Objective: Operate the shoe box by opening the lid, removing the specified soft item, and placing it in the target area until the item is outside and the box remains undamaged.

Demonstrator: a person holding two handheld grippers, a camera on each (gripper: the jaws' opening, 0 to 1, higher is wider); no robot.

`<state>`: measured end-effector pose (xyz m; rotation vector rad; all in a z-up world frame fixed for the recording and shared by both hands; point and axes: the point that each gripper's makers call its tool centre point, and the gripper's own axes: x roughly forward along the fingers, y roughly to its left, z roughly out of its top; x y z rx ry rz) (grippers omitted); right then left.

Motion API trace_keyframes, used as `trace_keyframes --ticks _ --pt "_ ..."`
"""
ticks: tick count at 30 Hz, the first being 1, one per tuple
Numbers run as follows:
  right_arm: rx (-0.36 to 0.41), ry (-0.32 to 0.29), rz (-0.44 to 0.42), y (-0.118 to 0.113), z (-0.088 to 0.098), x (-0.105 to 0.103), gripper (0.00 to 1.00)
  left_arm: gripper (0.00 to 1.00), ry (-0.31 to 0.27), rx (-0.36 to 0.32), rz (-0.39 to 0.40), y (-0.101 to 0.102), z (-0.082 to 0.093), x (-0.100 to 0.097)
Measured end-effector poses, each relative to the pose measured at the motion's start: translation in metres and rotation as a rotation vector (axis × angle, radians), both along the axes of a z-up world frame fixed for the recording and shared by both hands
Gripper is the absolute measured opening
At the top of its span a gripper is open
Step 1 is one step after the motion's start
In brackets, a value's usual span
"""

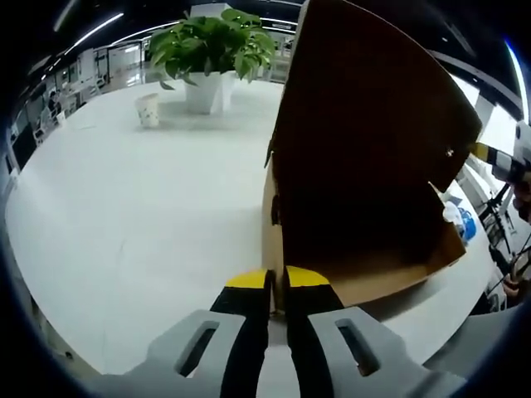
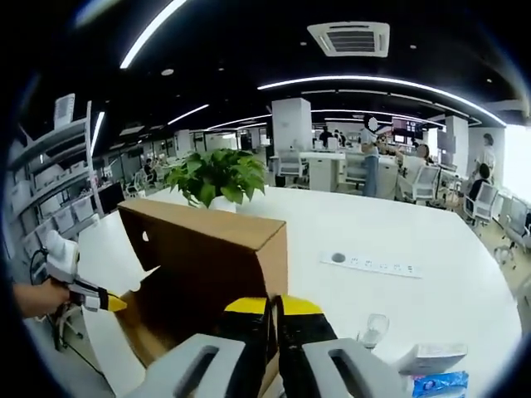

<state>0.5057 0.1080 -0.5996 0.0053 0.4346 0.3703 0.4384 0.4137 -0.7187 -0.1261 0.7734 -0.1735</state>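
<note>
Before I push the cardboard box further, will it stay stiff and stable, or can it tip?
The cardboard box looks thin-walled, so it will probably flex where a claw pinches it. It stands with its open side toward the far claw, so it is likely light and may tip or slide on the smooth white table.

The left gripper view looks low across the white table [image 1: 124, 215], its jaws pressed together right at the near edge of the brown shoe box [image 1: 365, 166], the potted plant [image 1: 211, 50] far beyond them. The right gripper view faces the same box [image 2: 207, 257] from its opposite side, equally close, with the plant [image 2: 217, 176] just past the box.
</note>
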Motion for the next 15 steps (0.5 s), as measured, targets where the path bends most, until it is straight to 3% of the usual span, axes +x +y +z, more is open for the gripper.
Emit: trace_keyframes --ticks 15 --pt "-0.006 0.005 -0.01 0.001 -0.005 -0.011 0.0 0.05 -0.007 -0.004 -0.011 0.0 0.0 0.001"
